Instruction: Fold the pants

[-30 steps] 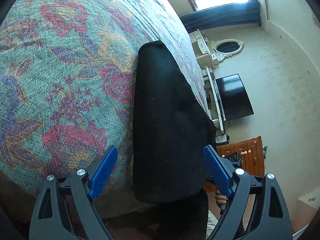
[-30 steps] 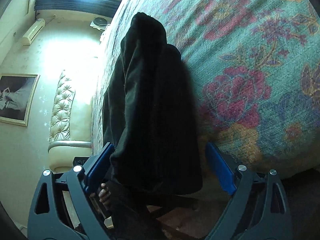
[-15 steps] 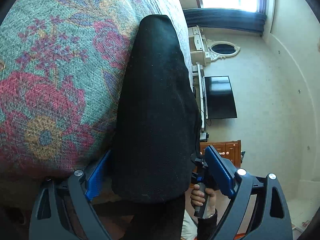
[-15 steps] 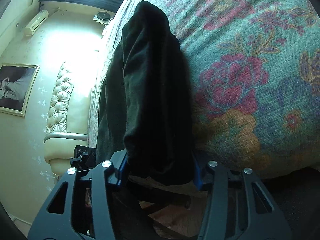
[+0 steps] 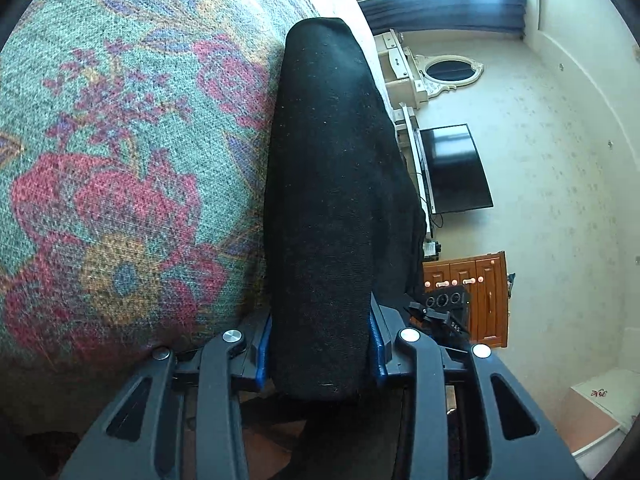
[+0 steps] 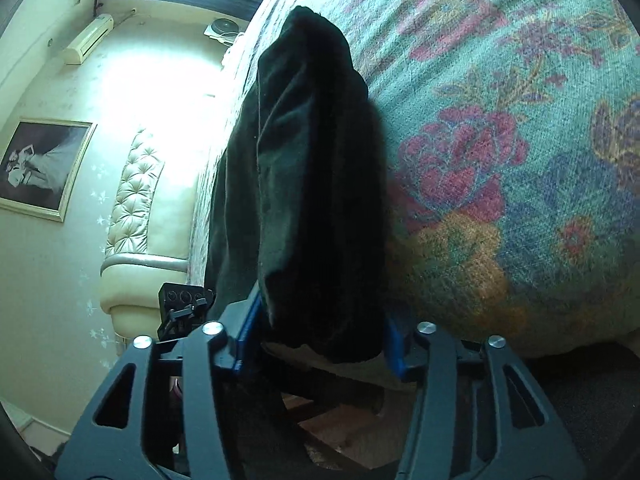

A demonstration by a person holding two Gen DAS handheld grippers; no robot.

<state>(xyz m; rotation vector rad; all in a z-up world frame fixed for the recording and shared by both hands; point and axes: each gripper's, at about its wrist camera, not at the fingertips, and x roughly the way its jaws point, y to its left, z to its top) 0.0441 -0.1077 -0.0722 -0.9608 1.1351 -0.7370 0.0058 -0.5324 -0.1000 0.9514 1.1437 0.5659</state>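
Observation:
Black pants [image 5: 328,200] lie in a long band along the edge of a bed with a floral cover [image 5: 120,160]. My left gripper [image 5: 320,344] is shut on the near end of the band, the cloth bulging between its blue pads. In the right wrist view the same pants [image 6: 312,184] show folds and a seam, and my right gripper [image 6: 320,340] is shut on their near end. Each gripper shows in the other's view as a black block beside the pants, the right gripper [image 5: 440,308] and the left gripper [image 6: 184,304].
The floral bed cover [image 6: 500,160] fills one side of each view. Beyond the bed edge stand a television [image 5: 452,168], a wooden cabinet [image 5: 480,296], a white dresser with an oval mirror [image 5: 448,72], a tufted cream headboard [image 6: 136,200] and a framed picture [image 6: 40,168].
Both grippers moved in over the pants' end and closed on it: the right one by half a second ago, the left one since then.

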